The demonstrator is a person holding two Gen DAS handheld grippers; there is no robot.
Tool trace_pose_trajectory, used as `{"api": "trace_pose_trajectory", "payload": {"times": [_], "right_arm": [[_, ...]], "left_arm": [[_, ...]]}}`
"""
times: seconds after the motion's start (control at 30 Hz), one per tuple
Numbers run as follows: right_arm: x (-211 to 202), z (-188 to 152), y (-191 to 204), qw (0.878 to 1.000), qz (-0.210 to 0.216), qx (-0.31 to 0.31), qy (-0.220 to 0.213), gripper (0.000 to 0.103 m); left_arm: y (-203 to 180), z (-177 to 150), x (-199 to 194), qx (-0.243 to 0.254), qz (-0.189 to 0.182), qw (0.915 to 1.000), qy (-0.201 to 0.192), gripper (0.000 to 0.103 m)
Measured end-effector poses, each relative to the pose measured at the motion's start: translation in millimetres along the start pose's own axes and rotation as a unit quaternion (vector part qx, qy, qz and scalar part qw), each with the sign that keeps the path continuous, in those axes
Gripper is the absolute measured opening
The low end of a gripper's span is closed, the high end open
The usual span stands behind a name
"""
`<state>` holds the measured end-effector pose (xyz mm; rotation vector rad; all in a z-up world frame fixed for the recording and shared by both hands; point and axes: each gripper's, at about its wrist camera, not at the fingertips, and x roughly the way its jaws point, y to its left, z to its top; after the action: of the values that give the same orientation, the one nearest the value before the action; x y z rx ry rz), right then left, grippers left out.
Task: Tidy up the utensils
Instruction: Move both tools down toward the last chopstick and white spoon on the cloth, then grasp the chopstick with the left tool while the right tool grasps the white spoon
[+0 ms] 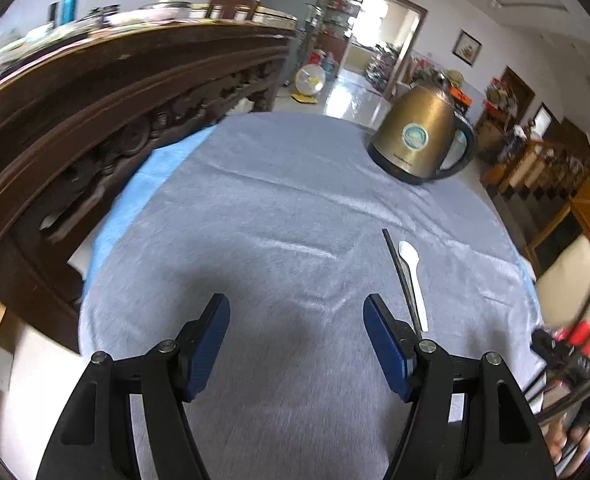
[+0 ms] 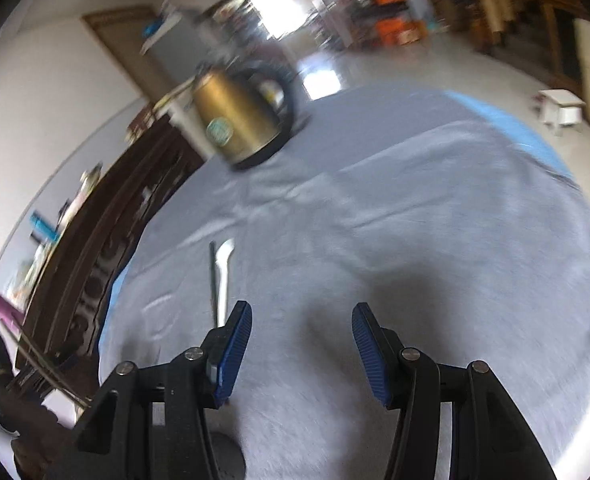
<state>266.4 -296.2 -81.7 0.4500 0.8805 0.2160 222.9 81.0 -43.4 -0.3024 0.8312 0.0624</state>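
A white spoon (image 1: 413, 280) and a dark chopstick (image 1: 401, 276) lie side by side on the grey cloth (image 1: 279, 208), just right of my left gripper (image 1: 297, 320). The left gripper is open and empty above the cloth. In the blurred right wrist view the spoon (image 2: 225, 270) and chopstick (image 2: 214, 280) lie just left of my right gripper (image 2: 301, 328), which is open and empty over the cloth (image 2: 415, 220).
A gold electric kettle (image 1: 421, 136) stands at the far right of the table; it also shows in the right wrist view (image 2: 241, 120). A carved dark wooden cabinet (image 1: 95, 120) runs along the left. A blue underlay (image 1: 143, 184) shows at the cloth's edge.
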Motion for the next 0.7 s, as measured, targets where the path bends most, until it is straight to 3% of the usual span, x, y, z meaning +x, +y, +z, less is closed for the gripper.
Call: {"api": "trace_pose_trajectory", "payload": {"times": [0.1,0.23,0.4,0.7], "right_arm": [[36,16,24,0.998,0.022,-0.047,0.027,0.055],[82,31,57,0.993,0.04,-0.093,0.059,0.045],[136,52,89,0.987,0.052,-0.116,0.096,0.044],[209,68,107,0.978,0.007,-0.12,0.171,0.044]], "left_arm": [[-10,5,20,0.018,-0.011,0.9997,0.014,0.07],[-22,12,43,0.04,-0.021,0.9985,0.03,0.07],[-28,23,69,0.053,-0.02,0.9974,0.044,0.07],[-33,39,98,0.064,-0.014,0.9958,0.064,0.07]]}}
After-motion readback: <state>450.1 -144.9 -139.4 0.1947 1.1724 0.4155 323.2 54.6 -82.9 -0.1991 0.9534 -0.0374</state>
